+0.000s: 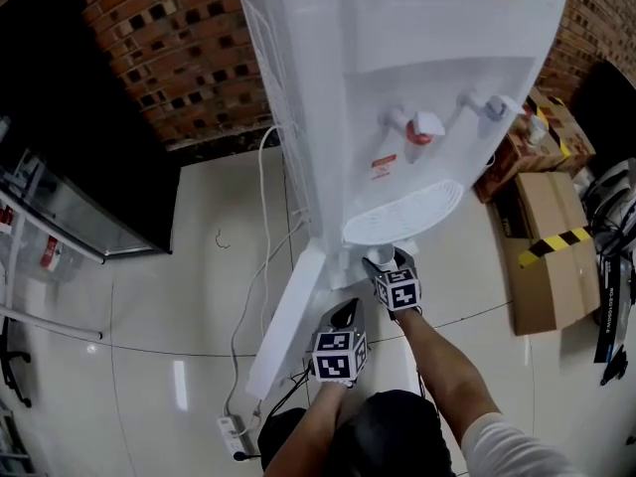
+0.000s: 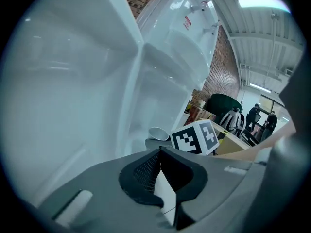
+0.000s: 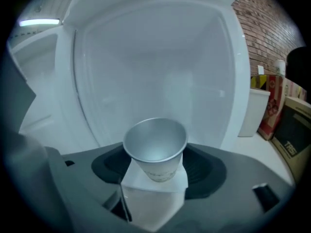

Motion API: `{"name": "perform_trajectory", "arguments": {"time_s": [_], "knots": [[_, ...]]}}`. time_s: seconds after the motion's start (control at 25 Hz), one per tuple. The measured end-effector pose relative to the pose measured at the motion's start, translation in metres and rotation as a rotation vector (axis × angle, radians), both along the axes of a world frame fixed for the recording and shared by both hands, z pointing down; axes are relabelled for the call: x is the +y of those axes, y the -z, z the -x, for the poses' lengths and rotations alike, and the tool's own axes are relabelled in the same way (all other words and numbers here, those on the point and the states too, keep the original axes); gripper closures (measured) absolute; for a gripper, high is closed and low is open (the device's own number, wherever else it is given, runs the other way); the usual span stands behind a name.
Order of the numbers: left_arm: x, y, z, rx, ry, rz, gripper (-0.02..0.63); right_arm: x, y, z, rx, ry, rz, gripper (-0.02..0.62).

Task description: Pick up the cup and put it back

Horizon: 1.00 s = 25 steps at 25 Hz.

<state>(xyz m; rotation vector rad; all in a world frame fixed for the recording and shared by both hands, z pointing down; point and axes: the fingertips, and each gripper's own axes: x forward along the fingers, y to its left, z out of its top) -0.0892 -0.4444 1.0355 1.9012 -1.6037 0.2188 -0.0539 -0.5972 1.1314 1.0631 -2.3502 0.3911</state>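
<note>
One cup [image 3: 155, 149] in the right tongs [image 3: 154, 179]; one water dispenser [image 1: 397, 78], two taps [image 1: 422, 127] [image 1: 487, 105].

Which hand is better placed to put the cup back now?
Right: the right tool grips the paper cup, facing the water dispenser. The left tool is empty and farther back.

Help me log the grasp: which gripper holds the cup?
The right gripper: the cup sits between its fingers. The left gripper has nothing between its fingers.

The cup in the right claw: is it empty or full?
Empty: the right gripper view looks into the cup and shows a bare inside, no liquid.
</note>
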Motion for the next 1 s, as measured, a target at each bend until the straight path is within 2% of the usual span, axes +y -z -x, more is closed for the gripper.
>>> {"name": "perform_trajectory", "arguments": {"time_s": [0.2,0.48,0.56,0.76,0.92,0.96,1.0], "knots": [[0.005,-0.009,0.006,0.017,0.004,-0.002,0.603,-0.023,-0.009,0.018,0.010,0.016,-0.010,0.256],[0.013,-0.017,0.011,0.028,0.012,0.007,0.601,-0.027,-0.022,0.028,0.016,0.033,0.015,0.249],[0.013,-0.017,0.010,0.011,0.000,0.006,0.602,-0.025,-0.019,0.028,0.000,0.033,0.020,0.187],[0.018,-0.012,0.014,0.015,0.002,0.013,0.602,-0.003,0.000,0.014,-0.016,0.029,0.005,0.187],[0.028,0.008,0.013,-0.026,-0.027,0.022,0.601,0.025,0.030,-0.006,-0.048,0.023,0.008,0.188],[0.033,0.015,0.014,-0.029,-0.028,0.024,0.602,0.034,0.040,-0.009,-0.051,0.025,0.007,0.192],[0.039,0.023,0.016,-0.027,-0.023,0.027,0.601,0.043,0.053,-0.011,-0.051,0.025,0.004,0.230]]}}
